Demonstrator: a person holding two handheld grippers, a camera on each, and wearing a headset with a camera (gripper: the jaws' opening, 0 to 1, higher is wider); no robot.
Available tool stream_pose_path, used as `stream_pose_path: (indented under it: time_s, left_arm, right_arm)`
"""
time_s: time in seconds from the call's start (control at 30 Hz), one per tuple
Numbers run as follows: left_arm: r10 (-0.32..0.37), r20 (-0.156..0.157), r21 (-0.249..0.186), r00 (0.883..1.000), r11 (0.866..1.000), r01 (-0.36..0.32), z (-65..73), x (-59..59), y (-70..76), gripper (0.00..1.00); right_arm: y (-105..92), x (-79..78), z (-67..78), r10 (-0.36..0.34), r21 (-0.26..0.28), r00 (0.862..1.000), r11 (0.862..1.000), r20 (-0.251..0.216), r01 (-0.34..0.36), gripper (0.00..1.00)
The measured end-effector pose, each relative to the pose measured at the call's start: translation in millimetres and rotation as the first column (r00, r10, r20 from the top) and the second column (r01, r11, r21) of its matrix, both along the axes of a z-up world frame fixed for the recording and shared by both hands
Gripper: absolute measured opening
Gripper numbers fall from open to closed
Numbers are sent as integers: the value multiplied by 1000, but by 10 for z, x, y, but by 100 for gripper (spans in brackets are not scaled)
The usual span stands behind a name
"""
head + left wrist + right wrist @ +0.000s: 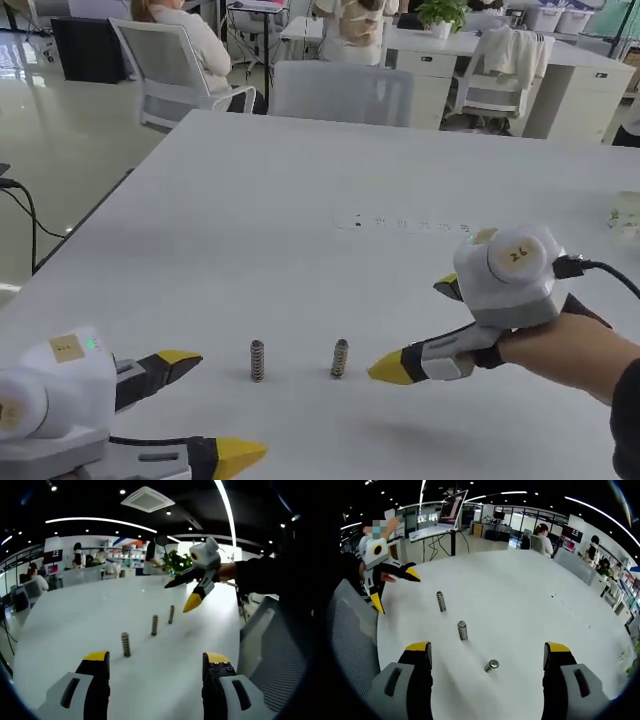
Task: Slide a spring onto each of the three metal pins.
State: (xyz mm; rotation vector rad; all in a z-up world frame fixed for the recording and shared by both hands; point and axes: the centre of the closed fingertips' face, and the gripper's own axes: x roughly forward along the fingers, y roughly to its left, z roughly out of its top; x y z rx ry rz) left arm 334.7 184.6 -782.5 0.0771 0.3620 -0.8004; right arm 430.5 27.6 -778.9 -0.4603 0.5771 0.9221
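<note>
Three upright metal pins stand in a row on the white table (300, 200). In the left gripper view the near pin (125, 644), the middle pin (154, 625) and the far pin (171, 614) each show spring coils around them. The head view has two of them, one pin (257, 360) and another (340, 358). My right gripper (418, 328) hovers open just right of the row, with a pin (491, 666) between its fingers' line. My left gripper (210, 405) is open and empty at the near left, facing the row (156, 657).
The table's left edge (110, 195) drops to the floor. Faint small marks (400, 222) lie mid-table and a clear object (625, 215) sits at the right edge. Office chairs (340, 92), desks and seated people are beyond the far edge.
</note>
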Motion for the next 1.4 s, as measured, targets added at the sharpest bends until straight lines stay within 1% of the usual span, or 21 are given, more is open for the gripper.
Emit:
stream_pose_path:
  time_s: [0.3,0.47,0.53,0.73,0.87,1.0,1.23,1.3,1.33,1.4]
  left_arm:
    - [-1,0,-7,1000,1000,1,11,17,-39,73]
    - [2,1,-13,1000,1000,-2,20,17,-46,74]
    - [3,-1,-17,1000,1000,-3,23,15,-48,74]
    - [6,-3,-23,1000,1000,-6,24,7,-49,74]
    - [10,-7,-33,1000,999,-10,22,5,-44,75]
    - [12,-9,-33,1000,999,-13,12,8,-47,75]
    - [25,-11,-40,1000,999,-25,6,12,-32,75]
    - [28,-11,-40,1000,999,-28,2,13,-24,75]
    - [29,-12,-41,999,999,-30,-2,14,-21,75]
    - [32,-14,-41,999,999,-32,-11,11,-24,75]
  right_arm:
    - [-91,-166,24,-41,57,999,998,21,39,93]
    - [-120,-270,2,-46,72,999,996,21,44,93]
    - [-135,-300,6,-51,85,998,995,28,48,93]
    - [-193,-385,4,-67,130,997,989,27,63,93]
    - [-241,-440,-42,-71,137,997,988,21,68,93]
    - [-252,-476,-62,-68,152,998,986,17,64,93]
    - [-233,-556,-152,-63,167,998,984,-16,65,93]
    - [-214,-600,-212,-54,162,998,985,-29,58,94]
    - [-213,-620,-260,-46,146,998,988,-39,51,94]
    - [-212,-626,-287,-42,140,998,989,-45,48,94]
